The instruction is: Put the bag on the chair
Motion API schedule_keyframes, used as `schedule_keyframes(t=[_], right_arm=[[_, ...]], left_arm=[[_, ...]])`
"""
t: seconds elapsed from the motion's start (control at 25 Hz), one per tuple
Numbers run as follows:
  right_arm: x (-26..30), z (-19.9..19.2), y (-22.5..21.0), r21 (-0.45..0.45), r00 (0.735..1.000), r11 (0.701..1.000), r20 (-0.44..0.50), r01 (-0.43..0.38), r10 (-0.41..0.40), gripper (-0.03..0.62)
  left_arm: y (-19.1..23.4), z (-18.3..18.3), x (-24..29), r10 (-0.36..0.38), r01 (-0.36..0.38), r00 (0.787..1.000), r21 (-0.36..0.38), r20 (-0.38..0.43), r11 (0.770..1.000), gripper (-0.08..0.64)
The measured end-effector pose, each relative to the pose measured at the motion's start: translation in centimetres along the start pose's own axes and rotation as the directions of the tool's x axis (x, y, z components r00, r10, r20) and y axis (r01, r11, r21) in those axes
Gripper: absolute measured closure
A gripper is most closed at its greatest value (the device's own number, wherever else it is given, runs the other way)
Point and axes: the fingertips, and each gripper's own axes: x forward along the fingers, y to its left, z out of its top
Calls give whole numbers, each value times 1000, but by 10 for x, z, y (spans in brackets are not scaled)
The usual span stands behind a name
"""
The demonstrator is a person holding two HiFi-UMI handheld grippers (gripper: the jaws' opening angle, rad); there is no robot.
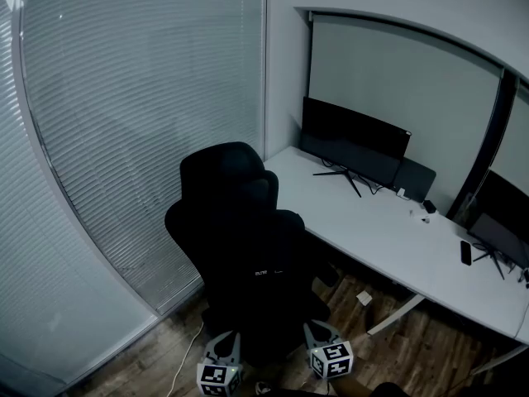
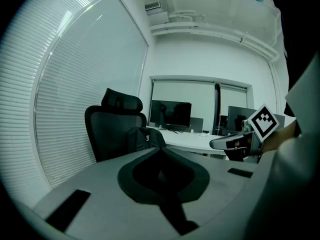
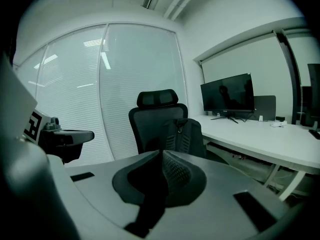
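Observation:
A black backpack [image 1: 260, 259] rests upright on the seat of a black mesh office chair [image 1: 223, 168], leaning on its backrest. Both grippers hang apart from it at the bottom of the head view: my left gripper [image 1: 224, 341] and my right gripper [image 1: 320, 334], each with its jaws shut and nothing between them. In the left gripper view the bag [image 2: 145, 138] stands in front of the chair [image 2: 112, 124] beyond the closed left gripper [image 2: 161, 153]. The right gripper view shows the bag [image 3: 188, 134] on the chair [image 3: 156, 115] past the closed right gripper [image 3: 161, 155].
A long white desk [image 1: 388, 230] runs to the right of the chair, with a monitor [image 1: 354, 143], a second monitor [image 1: 504, 217] and a phone [image 1: 465, 252] on it. A blind-covered glass wall [image 1: 124, 139] stands left. A cable [image 1: 187, 347] lies on the wooden floor.

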Motion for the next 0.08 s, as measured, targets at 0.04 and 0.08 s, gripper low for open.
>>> schedule_keyframes(t=[0.04,0.08], right_arm=[[0,-1,1,-1,1000,1000,-1,-3,3,540],[-1,-1,1,-2,1000,1000,-1,-6,6,540]], left_arm=[[0,-3,-1,3,-3,1000,-3,-2,1000,541],[0,-7,-1,6,-6,1000,-6,-5,1000,540]])
